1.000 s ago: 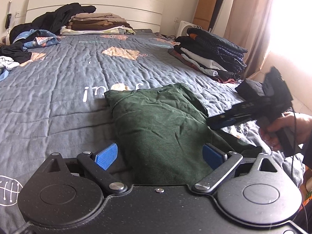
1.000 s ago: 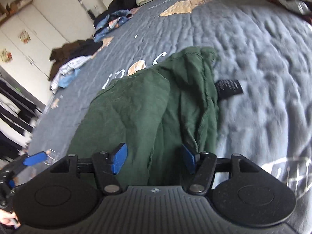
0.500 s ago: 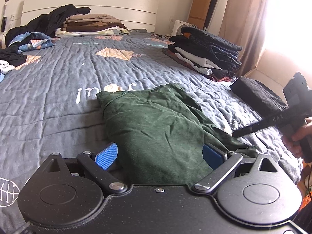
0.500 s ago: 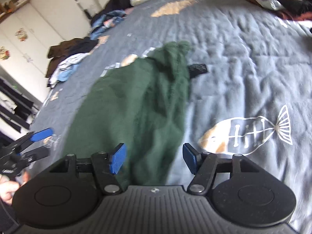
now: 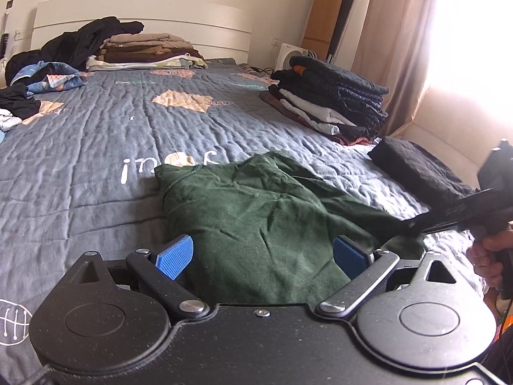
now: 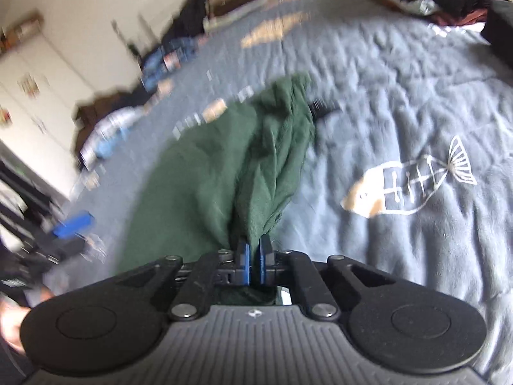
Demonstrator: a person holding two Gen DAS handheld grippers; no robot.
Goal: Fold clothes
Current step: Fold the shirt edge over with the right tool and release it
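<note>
Now the right gripper (image 6: pixel 253 260) pinches a bunched edge of the dark green garment (image 5: pixel 256 221) lying crumpled on the grey bedspread (image 5: pixel 96 147), so the wide-spread left gripper (image 5: pixel 263 256), garment between its fingers, should clamp the near hem before pulling flat

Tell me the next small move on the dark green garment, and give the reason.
Probably shut the left gripper on the near edge. The right gripper already pinches one bunched edge of the crumpled dark green garment, while the left's jaws stand open with the cloth between them, so only one side is held on the grey quilted bedspread.
</note>
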